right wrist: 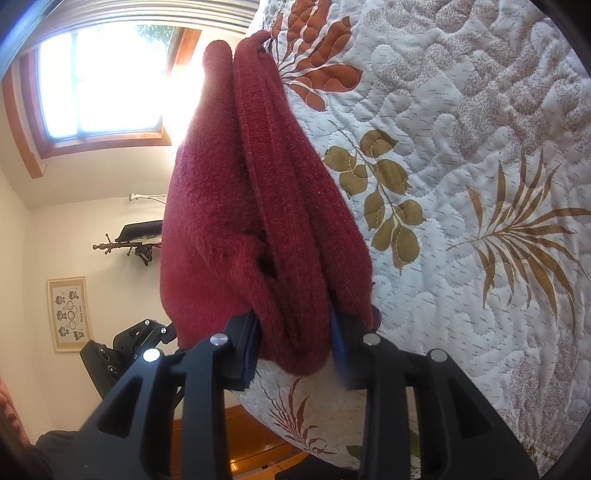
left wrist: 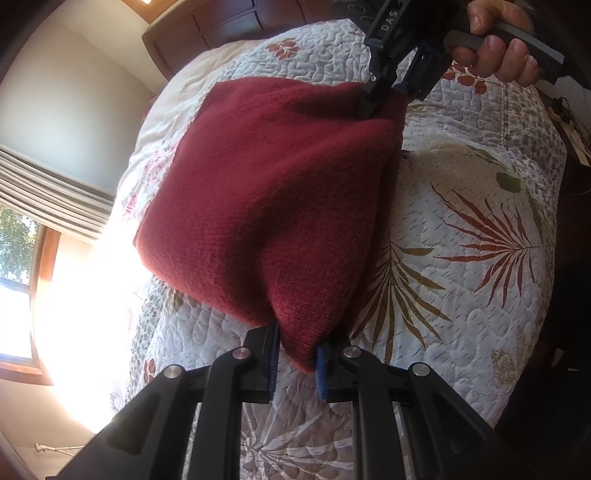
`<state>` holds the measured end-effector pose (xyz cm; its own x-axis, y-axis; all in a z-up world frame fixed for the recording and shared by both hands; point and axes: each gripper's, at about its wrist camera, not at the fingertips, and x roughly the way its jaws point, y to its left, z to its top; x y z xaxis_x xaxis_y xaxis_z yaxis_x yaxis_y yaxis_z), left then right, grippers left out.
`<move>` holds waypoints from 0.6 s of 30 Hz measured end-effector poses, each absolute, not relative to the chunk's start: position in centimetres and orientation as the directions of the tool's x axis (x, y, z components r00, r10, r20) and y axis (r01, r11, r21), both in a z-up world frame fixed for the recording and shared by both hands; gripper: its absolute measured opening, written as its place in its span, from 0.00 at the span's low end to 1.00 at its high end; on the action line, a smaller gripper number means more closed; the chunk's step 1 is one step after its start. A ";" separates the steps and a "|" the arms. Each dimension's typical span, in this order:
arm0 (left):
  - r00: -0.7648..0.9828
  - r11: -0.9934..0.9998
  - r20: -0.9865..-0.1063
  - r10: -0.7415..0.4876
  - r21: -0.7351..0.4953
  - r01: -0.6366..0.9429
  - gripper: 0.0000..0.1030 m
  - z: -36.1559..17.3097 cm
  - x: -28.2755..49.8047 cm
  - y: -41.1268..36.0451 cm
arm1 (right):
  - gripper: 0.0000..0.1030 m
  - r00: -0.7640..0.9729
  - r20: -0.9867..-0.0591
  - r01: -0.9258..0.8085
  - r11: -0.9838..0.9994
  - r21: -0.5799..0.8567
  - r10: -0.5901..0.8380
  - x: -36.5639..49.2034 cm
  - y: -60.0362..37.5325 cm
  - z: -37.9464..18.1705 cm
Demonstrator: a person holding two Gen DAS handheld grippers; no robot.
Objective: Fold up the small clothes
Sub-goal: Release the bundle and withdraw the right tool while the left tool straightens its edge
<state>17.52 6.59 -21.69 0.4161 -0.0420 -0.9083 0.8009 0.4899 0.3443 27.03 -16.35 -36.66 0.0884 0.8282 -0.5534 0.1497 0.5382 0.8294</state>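
A dark red knitted garment is stretched above the quilted bed between both grippers. My left gripper is shut on its near corner, the knit bunched between the blue pads. The right gripper, held by a hand, pinches the far corner at the top of the left wrist view. In the right wrist view the red garment hangs in thick doubled folds, and my right gripper is shut on the bundle. The left gripper shows partly at the lower left there.
A white quilt with leaf prints covers the bed under the garment. A dark wooden headboard stands at the far end. A bright window, a coat stand and a framed picture line the wall beside the bed.
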 end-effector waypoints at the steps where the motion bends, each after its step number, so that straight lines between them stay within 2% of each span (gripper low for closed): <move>1: 0.418 0.489 -0.907 -0.042 0.346 0.801 0.17 -21.6 17.5 6.6 | 0.34 0.093 -0.562 0.148 0.547 0.824 0.822 26.9 -16.5 -36.3; 4: 0.429 0.491 -0.902 -0.046 0.353 0.796 0.20 -20.8 17.0 6.7 | 0.44 0.111 -0.590 0.140 0.575 0.806 0.800 26.4 -17.5 -35.2; 9: 0.408 0.536 -0.909 -0.081 0.305 0.787 0.22 -17.9 15.8 7.3 | 0.45 0.168 -0.609 0.097 0.602 0.793 0.775 26.2 -19.6 -32.1; 12: 0.425 0.564 -0.892 -0.151 0.276 0.779 0.23 -15.4 14.9 6.8 | 0.45 0.218 -0.589 0.058 0.592 0.804 0.778 27.4 -20.2 -30.3; 13: 0.447 0.561 -0.878 -0.171 0.287 0.777 0.27 -14.8 14.6 6.4 | 0.45 0.230 -0.585 0.047 0.592 0.805 0.778 28.2 -20.2 -29.9; 14: 0.479 0.557 -0.859 -0.183 0.311 0.770 0.36 -14.4 14.4 5.9 | 0.45 0.241 -0.585 0.035 0.596 0.803 0.774 29.0 -20.0 -29.6; 15: 0.501 0.552 -0.846 -0.183 0.334 0.764 0.39 -14.3 14.4 5.4 | 0.45 0.248 -0.578 0.017 0.593 0.805 0.777 30.0 -19.7 -29.2; 18: 0.541 0.516 -0.828 -0.146 0.403 0.756 0.40 -15.6 14.8 3.7 | 0.45 0.262 -0.566 -0.016 0.590 0.807 0.782 33.1 -18.2 -29.0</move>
<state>14.82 3.71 -15.57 0.5407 -0.1459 -0.8284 0.7562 0.5157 0.4028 33.15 -18.15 -28.95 0.2622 0.7818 -0.5657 -0.0165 0.5897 0.8074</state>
